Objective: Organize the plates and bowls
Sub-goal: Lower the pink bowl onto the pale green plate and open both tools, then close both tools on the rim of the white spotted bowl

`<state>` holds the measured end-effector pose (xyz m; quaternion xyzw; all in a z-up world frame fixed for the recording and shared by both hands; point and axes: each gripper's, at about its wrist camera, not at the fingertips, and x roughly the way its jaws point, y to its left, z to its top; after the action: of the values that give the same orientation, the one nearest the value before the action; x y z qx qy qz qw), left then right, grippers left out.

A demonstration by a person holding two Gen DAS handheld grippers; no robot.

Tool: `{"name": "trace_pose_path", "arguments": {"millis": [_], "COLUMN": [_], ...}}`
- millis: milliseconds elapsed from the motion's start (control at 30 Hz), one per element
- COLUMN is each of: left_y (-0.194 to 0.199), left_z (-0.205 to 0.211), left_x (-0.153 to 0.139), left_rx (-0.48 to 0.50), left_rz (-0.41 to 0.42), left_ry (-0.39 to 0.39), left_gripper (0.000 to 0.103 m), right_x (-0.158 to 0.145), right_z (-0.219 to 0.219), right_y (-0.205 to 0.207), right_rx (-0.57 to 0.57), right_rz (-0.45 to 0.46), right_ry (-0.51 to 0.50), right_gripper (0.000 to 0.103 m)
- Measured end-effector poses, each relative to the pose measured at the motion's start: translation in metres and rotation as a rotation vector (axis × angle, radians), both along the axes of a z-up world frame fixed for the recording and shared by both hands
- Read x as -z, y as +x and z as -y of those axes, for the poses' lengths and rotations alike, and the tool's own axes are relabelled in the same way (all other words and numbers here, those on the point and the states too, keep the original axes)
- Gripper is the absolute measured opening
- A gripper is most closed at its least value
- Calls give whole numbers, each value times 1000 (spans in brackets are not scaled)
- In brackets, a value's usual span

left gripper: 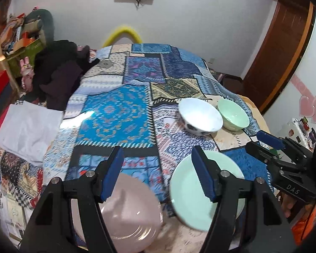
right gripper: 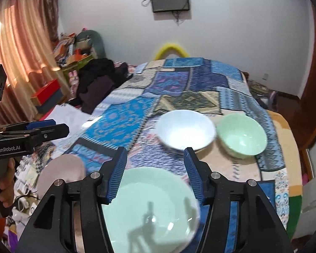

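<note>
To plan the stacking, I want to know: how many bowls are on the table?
2. The white bowl and the green bowl stand side by side at the far right of the table. None appears hidden.

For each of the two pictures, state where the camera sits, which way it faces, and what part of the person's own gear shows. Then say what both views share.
Left wrist: sits on the left tool, faces forward over the pink plate; the right tool shows at right.
Right wrist: sits on the right tool, faces forward over the green plate; the left tool shows at left.
Shared: both plates, white bowl, green bowl, patterned cloth.
</note>
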<state>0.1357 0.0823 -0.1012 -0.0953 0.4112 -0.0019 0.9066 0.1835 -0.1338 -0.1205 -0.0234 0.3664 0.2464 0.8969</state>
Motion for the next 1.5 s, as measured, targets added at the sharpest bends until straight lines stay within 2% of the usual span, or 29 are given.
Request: {"name": "trace_pose_path", "arguments": {"millis": [333, 567, 633, 700, 900, 1167, 1300, 1433, 1500], "left_y": [87, 138, 151, 161, 190, 223, 233, 238, 238], "left_z": [32, 42, 42, 41, 43, 57, 58, 60, 65], "left_x": [29, 59, 69, 77, 100, 126, 136, 144, 146], "left_rx": [40, 67, 74, 75, 79, 109, 110, 134, 164], "left_rz": [-108, -187, -210, -231, -259, -273, -282, -291, -286], "left_ry": [1, 40, 45, 37, 25, 106, 134, 112, 111], "left_gripper": [67, 67, 67, 67, 67, 66, 51, 40, 27], "right_x": [38, 79, 85, 91, 99, 109, 109, 108, 109], "right_z": [21, 24, 24, 24, 23, 19, 14, 16, 17], "right_y": [55, 100, 105, 111, 120, 131, 132, 133, 133], "right_rx": [72, 84, 91, 86, 94, 91, 92, 95, 98], "right_rz": [-52, -187, -206, -231, -258, -274, -259, -257, -255], "right_ry": [-45, -7, -1, 1, 6, -7, -24, -7, -2], "right_gripper": [52, 52, 46, 29, 28, 28, 28, 28, 27]}}
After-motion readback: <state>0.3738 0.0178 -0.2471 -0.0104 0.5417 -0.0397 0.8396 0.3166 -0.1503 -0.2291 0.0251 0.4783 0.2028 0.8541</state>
